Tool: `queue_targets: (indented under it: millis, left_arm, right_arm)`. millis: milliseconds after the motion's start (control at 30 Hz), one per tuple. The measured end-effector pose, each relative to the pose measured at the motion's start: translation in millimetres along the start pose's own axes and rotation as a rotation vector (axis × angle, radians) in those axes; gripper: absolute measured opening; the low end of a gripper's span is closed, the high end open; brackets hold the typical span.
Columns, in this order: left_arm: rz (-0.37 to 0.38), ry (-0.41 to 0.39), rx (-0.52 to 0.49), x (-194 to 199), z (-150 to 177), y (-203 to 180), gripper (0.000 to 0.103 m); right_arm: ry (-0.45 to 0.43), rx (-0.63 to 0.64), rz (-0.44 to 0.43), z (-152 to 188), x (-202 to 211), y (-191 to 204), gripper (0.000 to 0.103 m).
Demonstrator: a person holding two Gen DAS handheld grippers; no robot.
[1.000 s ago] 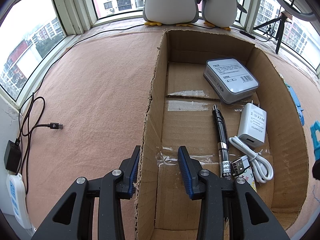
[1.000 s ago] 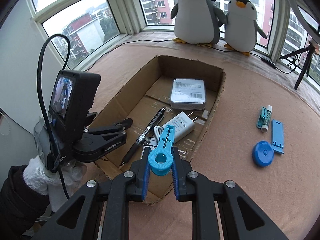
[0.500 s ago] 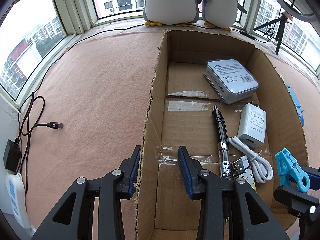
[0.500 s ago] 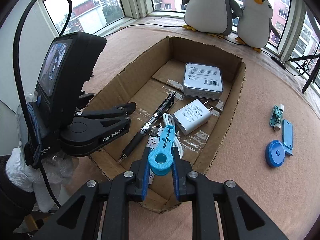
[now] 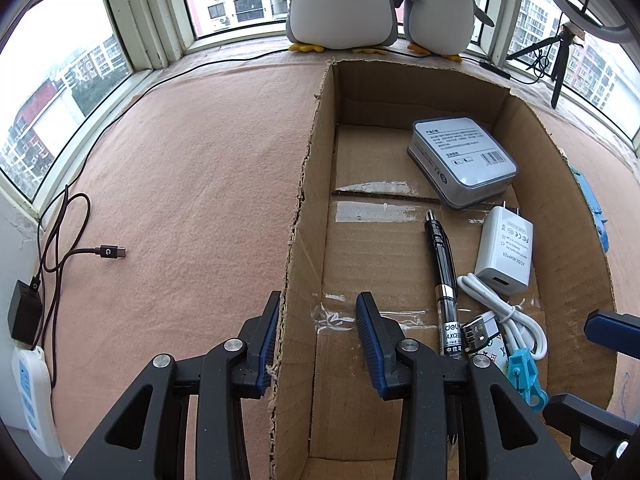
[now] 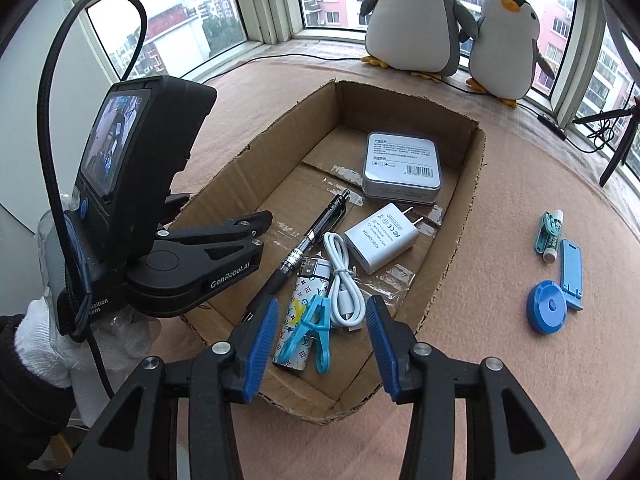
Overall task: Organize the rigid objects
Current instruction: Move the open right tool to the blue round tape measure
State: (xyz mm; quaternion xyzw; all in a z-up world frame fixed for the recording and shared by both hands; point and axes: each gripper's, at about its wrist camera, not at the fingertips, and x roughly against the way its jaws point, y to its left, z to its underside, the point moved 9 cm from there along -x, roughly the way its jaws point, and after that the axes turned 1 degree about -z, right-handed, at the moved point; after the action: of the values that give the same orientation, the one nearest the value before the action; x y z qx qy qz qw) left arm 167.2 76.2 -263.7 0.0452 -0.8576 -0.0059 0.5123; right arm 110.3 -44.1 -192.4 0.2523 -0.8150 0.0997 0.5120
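Note:
A cardboard box (image 6: 460, 224) (image 5: 304, 200) holds a grey tin (image 6: 402, 166), a white charger (image 6: 380, 238), a black pen (image 6: 316, 232), a white cable (image 6: 342, 284), a patterned lighter (image 6: 298, 312) and a blue clip (image 6: 314, 330) (image 5: 522, 376) lying on the lighter. My right gripper (image 6: 320, 330) is open just above the clip. My left gripper (image 5: 318, 340) is open, straddling the box's left wall. On the cloth to the right lie a blue round tape measure (image 6: 548, 306), a blue flat stand (image 6: 572, 270) and a teal and white tube (image 6: 550, 232).
Two plush penguins (image 6: 420, 20) stand on the windowsill behind the box. A black cable with a USB plug (image 5: 106, 252) and a power strip (image 5: 30, 396) lie at far left. A tripod (image 5: 560, 64) stands at the back right.
My right gripper moved over the box's near end, opened and let go of the blue clip, which now lies on the lighter. My left gripper has not moved.

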Motion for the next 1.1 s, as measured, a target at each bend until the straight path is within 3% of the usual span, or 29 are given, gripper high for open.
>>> queue_targets:
  millis: [167,467,867,1100]
  left_arm:
    - [0.000,0.000,-0.001,0.0,0.1,0.0,0.039]
    - [0.000,0.000,-0.001,0.1,0.0,-0.4,0.039]
    - [-0.001,-0.001,-0.001,0.2,-0.1,-0.7,0.039]
    - [-0.001,-0.001,-0.001,0.2,-0.2,-0.8,0.039]
  right_arm:
    - [-0.026,-0.026,-0.013,-3.6,12.2,-5.6,0.043]
    - [-0.089,-0.105,0.007,-9.9,37.6,-37.3,0.054]
    - [-0.116,-0.279,0.097,2.6,49.8,-118.6,0.067]
    - [-0.084,-0.375,0.151,17.2,42.2,-167.7,0.071]
